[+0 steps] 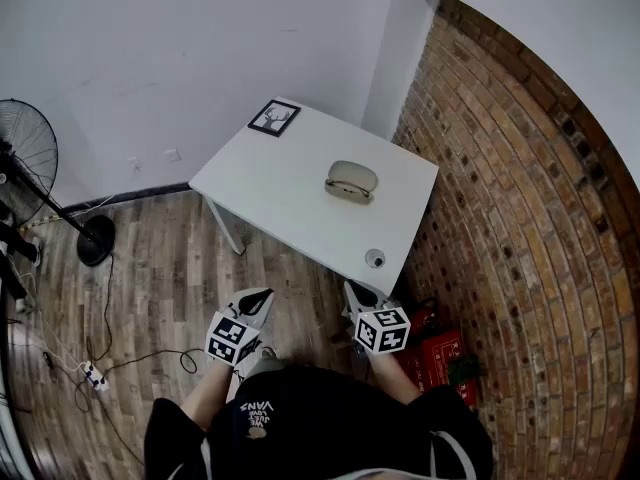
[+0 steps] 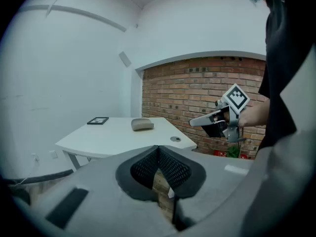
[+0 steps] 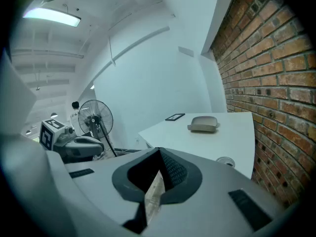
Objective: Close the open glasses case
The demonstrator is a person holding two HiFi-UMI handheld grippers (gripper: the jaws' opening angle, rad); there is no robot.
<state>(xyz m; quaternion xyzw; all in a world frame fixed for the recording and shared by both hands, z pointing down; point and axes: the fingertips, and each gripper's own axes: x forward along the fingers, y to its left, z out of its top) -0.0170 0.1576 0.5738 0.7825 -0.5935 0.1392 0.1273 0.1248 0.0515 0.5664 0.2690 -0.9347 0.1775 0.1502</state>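
1. Both tools are closed, jaws together with nothing between them. The left tool and the right tool hang in front of the person's body, short of the near edge of the desk and well apart from the work.
2. The glasses case lies alone on the far half of the desk, toward the brick wall. Its lid looks ajar above the base. I cannot tell from here which side carries the hinge.
3. A picture frame sits at the far corner and a round port is near the front edge. Both are well clear of the case.
4. I judge the closing has not begun, so the step in hand is the approach.
5. I would lead with the right tool, which lines up with the case, and bring it in above the lid rather than at its side.
6. I would keep the jaws together and use them as a blunt pusher, since no grasp is needed.
7. I would find the hinge on the way in, then press straight down on the lid's free edge.
8. I would rest the left tool against the base, because the smooth desk may let the case slide.
9. I would avoid any sideways shove, which could send it toward the wall-side edge.
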